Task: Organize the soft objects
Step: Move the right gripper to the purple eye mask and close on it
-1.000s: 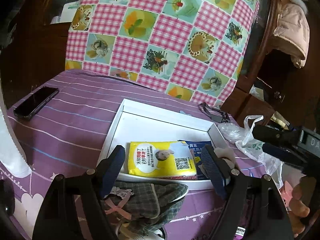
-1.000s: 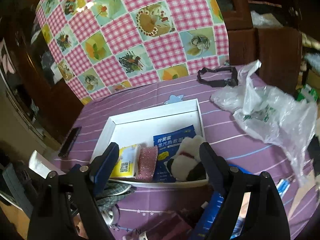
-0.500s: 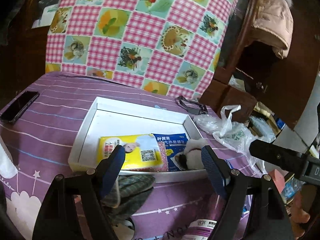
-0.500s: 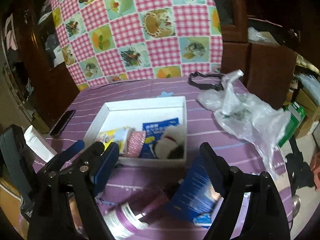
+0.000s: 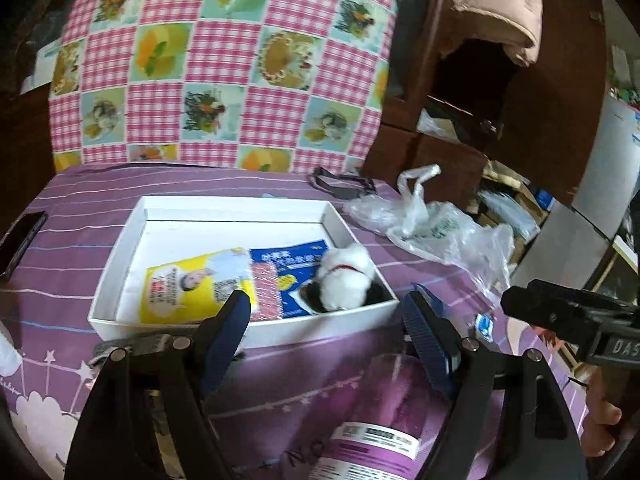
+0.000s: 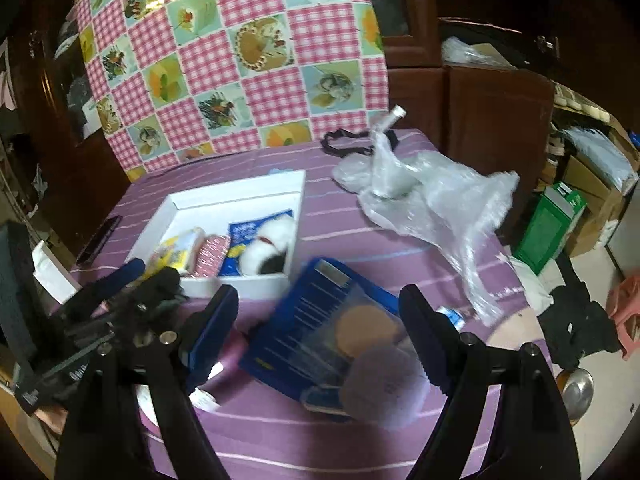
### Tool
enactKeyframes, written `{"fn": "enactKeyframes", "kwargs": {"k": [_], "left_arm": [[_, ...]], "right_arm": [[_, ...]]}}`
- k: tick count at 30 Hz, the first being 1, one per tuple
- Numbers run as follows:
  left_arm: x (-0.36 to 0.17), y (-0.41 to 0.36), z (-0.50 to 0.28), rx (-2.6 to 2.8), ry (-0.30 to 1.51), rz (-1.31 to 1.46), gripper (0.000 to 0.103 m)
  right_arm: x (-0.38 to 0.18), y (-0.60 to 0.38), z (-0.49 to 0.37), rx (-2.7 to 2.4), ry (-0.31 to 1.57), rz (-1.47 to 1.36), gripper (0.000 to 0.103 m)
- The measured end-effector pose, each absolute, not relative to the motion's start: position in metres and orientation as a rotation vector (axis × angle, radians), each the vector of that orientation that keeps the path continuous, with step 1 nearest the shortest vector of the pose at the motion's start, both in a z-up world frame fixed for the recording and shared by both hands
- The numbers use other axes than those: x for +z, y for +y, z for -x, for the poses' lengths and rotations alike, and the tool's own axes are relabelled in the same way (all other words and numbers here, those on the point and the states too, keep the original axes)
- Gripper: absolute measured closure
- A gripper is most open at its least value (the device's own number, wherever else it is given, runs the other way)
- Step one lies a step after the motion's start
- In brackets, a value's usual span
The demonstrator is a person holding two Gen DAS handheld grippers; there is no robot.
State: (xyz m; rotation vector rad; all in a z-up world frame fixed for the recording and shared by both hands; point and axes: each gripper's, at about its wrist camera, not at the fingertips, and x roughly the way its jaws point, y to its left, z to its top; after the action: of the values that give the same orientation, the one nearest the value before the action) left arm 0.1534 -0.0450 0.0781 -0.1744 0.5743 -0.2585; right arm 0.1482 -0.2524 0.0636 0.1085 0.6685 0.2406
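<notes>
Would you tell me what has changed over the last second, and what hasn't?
Both open grippers swung rightward: the left gripper from the plaid cloth to a purple pouch, the right gripper onto a blue packet. Nothing was grasped or released. The white box and its contents stayed put.

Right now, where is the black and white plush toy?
The plush toy lies inside the white box, in its near right corner, partly on the blue packet.
</notes>
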Motion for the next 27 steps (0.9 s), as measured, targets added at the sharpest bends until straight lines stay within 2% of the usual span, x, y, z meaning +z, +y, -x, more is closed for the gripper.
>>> {"fn": "enactKeyframes", "kwargs": {"k": [8, 14, 25, 27], "left_arm": [[0.074, -0.055, -0.153, -0.311, 0.601, 0.194, 0.024], [0.070, -0.066, -0.154, -0.324, 0.623, 0.154, 0.024], [0.065, -0.067, -0.158, -0.277, 0.664, 0.083, 0.024], [0.065, -0.067, -0.158, -0.276, 0.667, 0.080, 0.024]], "right_arm": [[0.044, -0.303, -0.146, 0.230, 0.657, -0.288, 0.020], [0.020, -0.321, -0.164, 0.167, 0.734, -0.353, 0.020], [-0.019, -0.302, -0.183, 0.256, 0.881, -0.398, 0.020], [-0.020, -0.293, -0.183, 0.248, 0.873, -0.357, 0.017]]}}
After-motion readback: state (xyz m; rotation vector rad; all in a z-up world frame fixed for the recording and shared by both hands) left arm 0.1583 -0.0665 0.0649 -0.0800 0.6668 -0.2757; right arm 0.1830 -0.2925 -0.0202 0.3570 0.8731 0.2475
